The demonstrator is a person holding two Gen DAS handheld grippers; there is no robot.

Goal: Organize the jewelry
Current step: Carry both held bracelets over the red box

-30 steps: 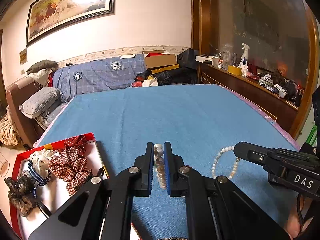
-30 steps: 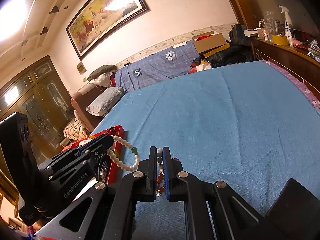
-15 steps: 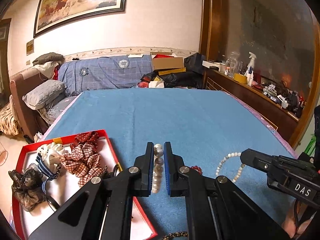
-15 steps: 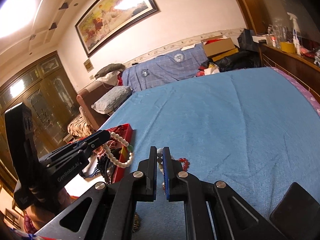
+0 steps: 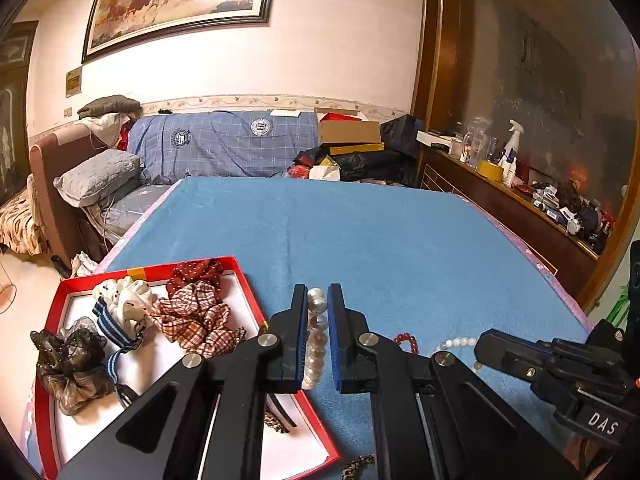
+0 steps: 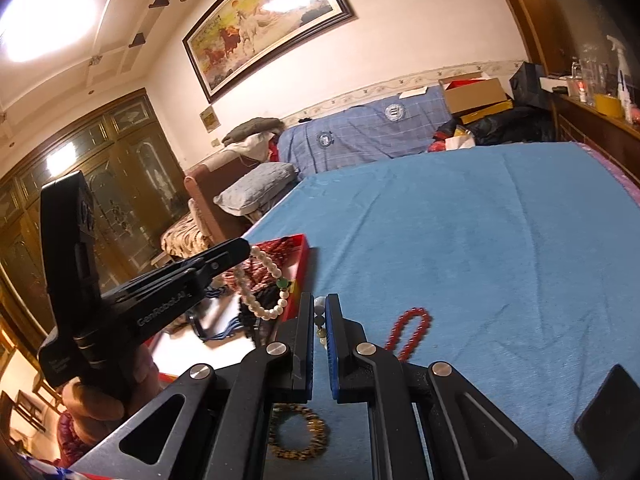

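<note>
My left gripper [image 5: 317, 306] is shut on a pearl bracelet [image 5: 314, 340] with one green bead; the bracelet hangs from it above the red tray's right edge in the right wrist view [image 6: 264, 284]. My right gripper [image 6: 319, 312] is shut on a second pale bead bracelet [image 6: 320, 320], whose white beads also show in the left wrist view [image 5: 454, 345]. A red bead bracelet [image 6: 410, 330] and a brown-gold bead bracelet [image 6: 298, 432] lie on the blue cloth.
The red tray [image 5: 240, 280] with a white floor holds several fabric scrunchies and hair ties. The blue cloth [image 5: 360, 232] covers the table. A sofa stands beyond the far edge and a cluttered wooden sideboard [image 5: 520, 204] runs along the right.
My left gripper has lifted and moved left with the pearl bracelet, now over the tray's edge. My right gripper has risen a little with its bracelet; the red bracelet now shows fully.
</note>
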